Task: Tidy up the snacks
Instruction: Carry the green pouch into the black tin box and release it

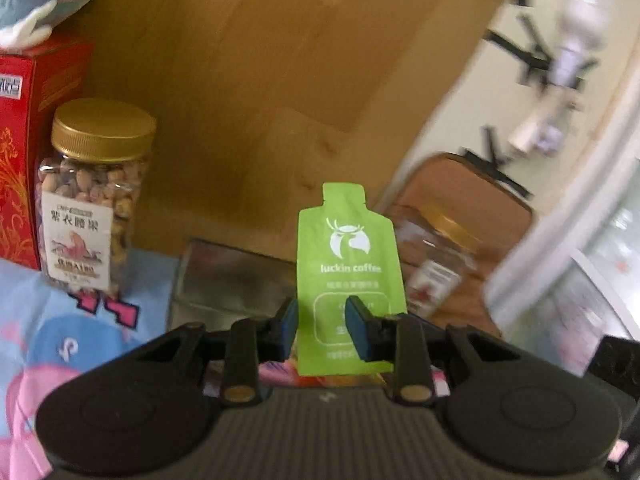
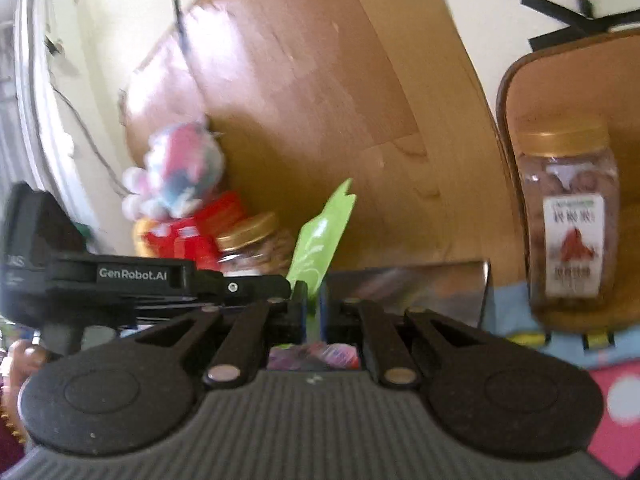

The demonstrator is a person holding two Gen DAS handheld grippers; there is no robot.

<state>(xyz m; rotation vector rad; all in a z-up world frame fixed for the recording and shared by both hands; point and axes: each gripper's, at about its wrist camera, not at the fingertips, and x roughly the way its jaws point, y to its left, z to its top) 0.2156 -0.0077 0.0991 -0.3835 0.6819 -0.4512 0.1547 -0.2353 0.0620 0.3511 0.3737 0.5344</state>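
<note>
A green luckin coffee sachet (image 1: 346, 264) stands upright between the fingers of my left gripper (image 1: 325, 326), whose jaws stand apart on either side of it. My right gripper (image 2: 316, 306) is shut on the same sachet (image 2: 322, 236), seen edge-on, gripping its lower end. A nut jar with a gold lid (image 1: 90, 196) stands at the left beside a red box (image 1: 28, 136). A second nut jar (image 2: 568, 216) stands at the right on a brown tray (image 2: 560, 76). A shiny metal tin (image 1: 228, 280) lies just behind the sachet.
A plush toy (image 2: 180, 168) sits on top of the red box. A cardboard sheet (image 1: 288, 80) leans behind everything. The surface is a blue and pink patterned cloth (image 1: 60, 344). The left gripper's body (image 2: 120, 276) crosses the right wrist view at the left.
</note>
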